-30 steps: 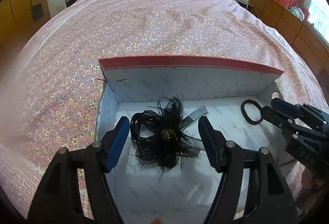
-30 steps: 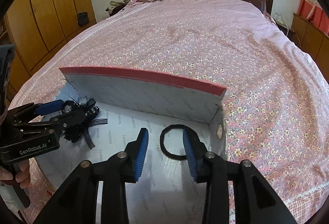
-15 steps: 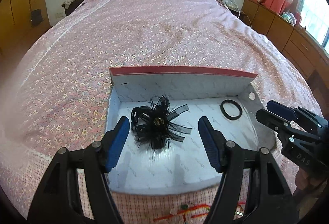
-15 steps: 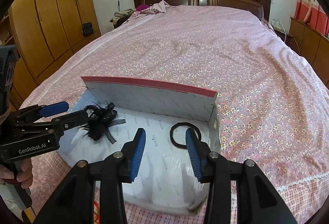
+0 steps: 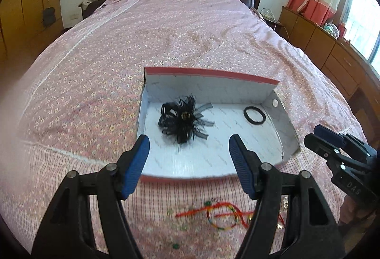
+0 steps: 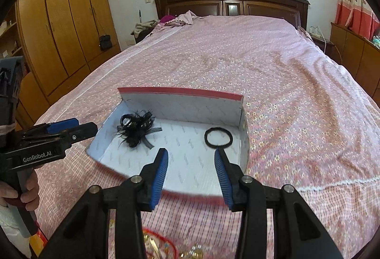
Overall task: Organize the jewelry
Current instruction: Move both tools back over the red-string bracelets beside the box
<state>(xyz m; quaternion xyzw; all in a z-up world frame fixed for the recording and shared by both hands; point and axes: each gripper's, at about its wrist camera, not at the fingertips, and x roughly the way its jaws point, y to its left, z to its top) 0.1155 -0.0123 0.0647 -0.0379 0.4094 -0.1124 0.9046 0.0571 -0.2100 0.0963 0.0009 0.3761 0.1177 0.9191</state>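
Both pairs of fingers are parted and hold nothing: the left gripper (image 5: 188, 155) hangs over the near edge of the open box (image 5: 209, 85), and the right gripper (image 6: 191, 170), whose fingers have just been opening, beside it. In the box the black feathered hair clip (image 5: 182, 118) lies toward the left wall and the black hair tie (image 5: 254, 115) near the far right corner. On the bed (image 5: 166, 28), before the box's near edge, lie red cord bracelets (image 5: 220, 213).

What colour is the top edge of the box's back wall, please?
Red, on the box; the right wrist view shows it best.

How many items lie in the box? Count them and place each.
2. The feather clip lies toward the box's left side; the hair tie lies by its right wall. None looks hidden.
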